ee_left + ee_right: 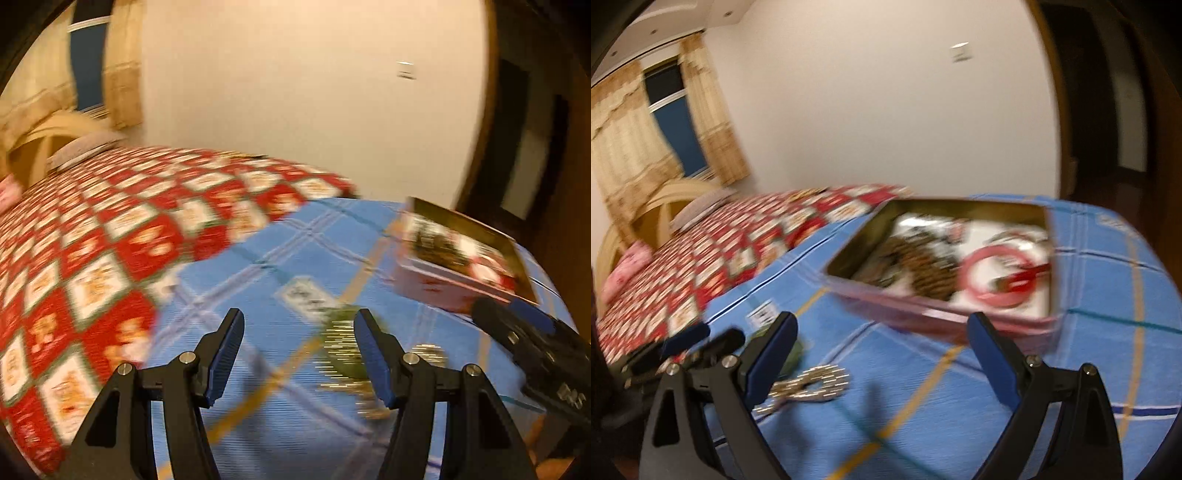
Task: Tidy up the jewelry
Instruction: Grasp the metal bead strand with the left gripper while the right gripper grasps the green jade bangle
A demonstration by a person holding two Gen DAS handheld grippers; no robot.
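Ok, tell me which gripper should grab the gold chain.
Left, probably. The left gripper is open with the gold chain just ahead by its right finger; the right gripper faces the tin.

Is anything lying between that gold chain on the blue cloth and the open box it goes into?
Nothing visible does. The gold chain lies on bare blue cloth, and only cloth separates it from the open box. Both tools, left and right, are open and empty.

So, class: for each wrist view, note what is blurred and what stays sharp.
Left wrist view: red checked quilt and gold chain jewelry streak with motion blur; left gripper stays sharp. Right wrist view: open pink tin box smears; right gripper stays crisp.
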